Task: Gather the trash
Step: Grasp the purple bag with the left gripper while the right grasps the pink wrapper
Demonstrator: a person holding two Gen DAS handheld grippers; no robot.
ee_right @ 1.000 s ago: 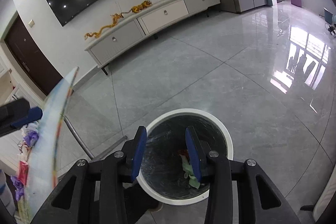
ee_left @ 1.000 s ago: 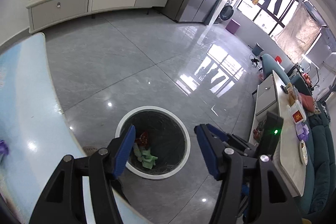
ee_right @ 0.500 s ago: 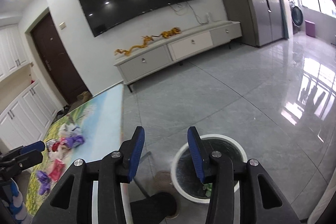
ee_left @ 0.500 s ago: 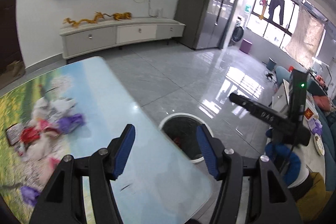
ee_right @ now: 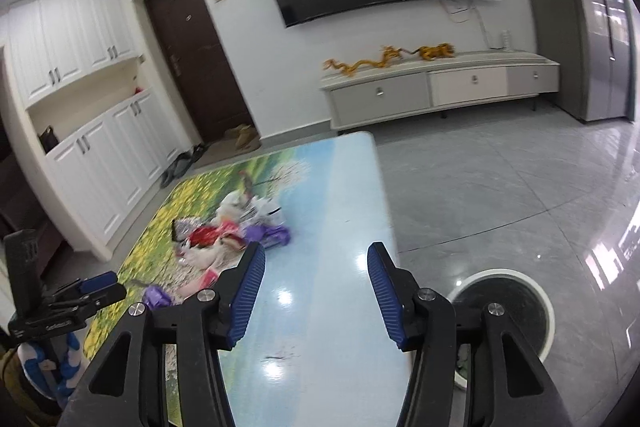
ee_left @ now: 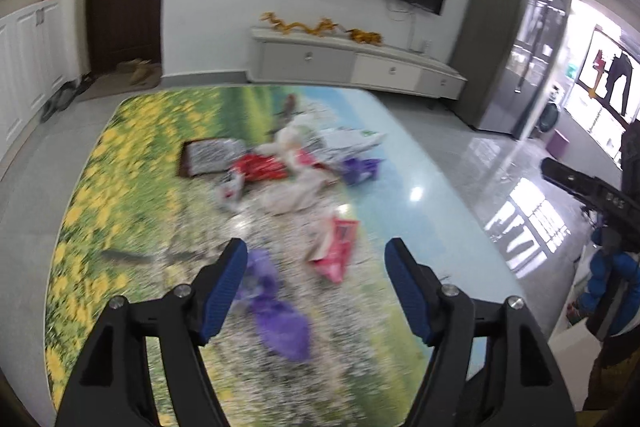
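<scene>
Left wrist view: both empty tongs are back over the table, ready for the next piece of trash.

Jaws of the left tongs [ee_left: 316,269] have just been opening and stand wide with nothing between them; low in the frame, a purple wrapper [ee_left: 280,315] and a pink packet [ee_left: 335,251] lie closest, the main pile of trash [ee_left: 280,171] at centre. The right tongs [ee_right: 316,285] have also just been opening, half wide and empty, above bare table [ee_right: 320,187], with the bin [ee_right: 506,311] at lower right on the floor. Best take the nearest loose wrapper first, coming down steeply and pinching a raised fold.
</scene>
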